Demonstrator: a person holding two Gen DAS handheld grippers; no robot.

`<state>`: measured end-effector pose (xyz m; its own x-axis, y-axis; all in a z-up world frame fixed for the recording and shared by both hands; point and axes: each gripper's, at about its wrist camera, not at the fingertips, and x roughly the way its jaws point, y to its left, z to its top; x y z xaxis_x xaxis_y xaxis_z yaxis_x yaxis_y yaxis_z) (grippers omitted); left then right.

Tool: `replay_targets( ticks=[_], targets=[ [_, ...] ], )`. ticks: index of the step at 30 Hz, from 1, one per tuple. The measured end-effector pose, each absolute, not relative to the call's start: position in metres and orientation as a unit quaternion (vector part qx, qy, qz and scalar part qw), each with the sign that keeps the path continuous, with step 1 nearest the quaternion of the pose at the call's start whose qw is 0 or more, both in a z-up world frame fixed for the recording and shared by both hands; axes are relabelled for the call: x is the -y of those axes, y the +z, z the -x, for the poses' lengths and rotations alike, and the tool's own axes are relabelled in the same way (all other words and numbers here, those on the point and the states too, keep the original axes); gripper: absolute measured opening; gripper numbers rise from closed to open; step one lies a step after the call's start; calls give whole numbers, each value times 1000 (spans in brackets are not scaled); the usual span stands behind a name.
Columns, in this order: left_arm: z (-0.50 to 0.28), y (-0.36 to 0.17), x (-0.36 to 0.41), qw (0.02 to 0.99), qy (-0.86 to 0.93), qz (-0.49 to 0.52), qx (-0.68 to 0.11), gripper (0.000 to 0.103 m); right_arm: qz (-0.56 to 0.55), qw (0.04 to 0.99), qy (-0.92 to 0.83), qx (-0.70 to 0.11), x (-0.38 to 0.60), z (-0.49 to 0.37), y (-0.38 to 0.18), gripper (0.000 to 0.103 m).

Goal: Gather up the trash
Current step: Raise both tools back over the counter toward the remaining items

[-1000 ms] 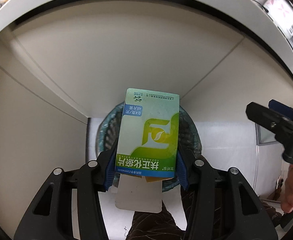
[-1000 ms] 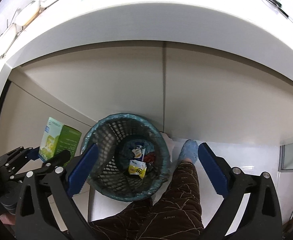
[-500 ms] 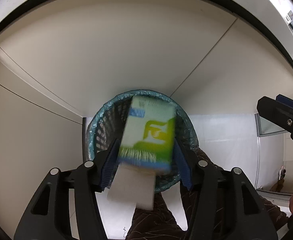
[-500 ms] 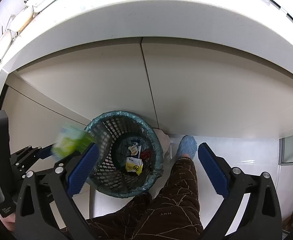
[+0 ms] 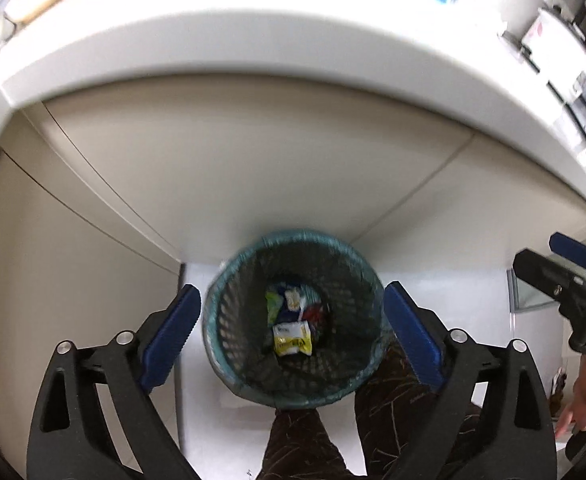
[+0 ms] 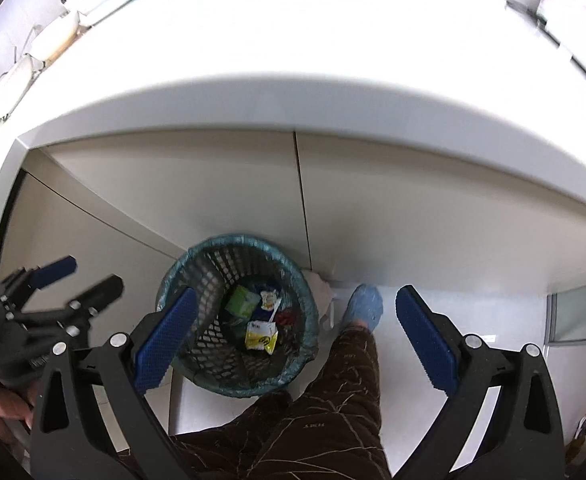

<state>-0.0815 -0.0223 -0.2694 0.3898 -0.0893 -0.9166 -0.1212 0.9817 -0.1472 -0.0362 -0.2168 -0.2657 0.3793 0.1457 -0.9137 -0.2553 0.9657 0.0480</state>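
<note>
Green medicine box (image 6: 243, 301) lying inside the mesh wastebasket (image 6: 197, 272) among a yellow packet (image 6: 261, 335) and wrappers, basket on the floor against the cabinet, left gripper (image 5: 291, 334) above it, jaws wide and empty, right gripper (image 6: 293, 334) likewise spread, holding nothing

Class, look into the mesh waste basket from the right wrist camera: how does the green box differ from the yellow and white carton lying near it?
The green cardboard box is plain green and lies farther back, toward the cabinet; the yellow and white carton lies nearer the camera. The green box looks slightly larger than the yellow carton. Both are small packages resting loose on the bottom of the dark mesh waste basket, untouched by either gripper.
</note>
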Motion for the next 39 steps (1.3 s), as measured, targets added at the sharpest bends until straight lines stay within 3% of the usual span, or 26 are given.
replay_targets(
  ticks=[14,39],
  targets=[
    [70,-169,20,850,-7,98,-517,97,32,867,105,-487,222,30,-177,95],
    [-6,-103,23,857,5,107,-504,97,12,892,67,-447,258,-47,-101,95]
  ],
)
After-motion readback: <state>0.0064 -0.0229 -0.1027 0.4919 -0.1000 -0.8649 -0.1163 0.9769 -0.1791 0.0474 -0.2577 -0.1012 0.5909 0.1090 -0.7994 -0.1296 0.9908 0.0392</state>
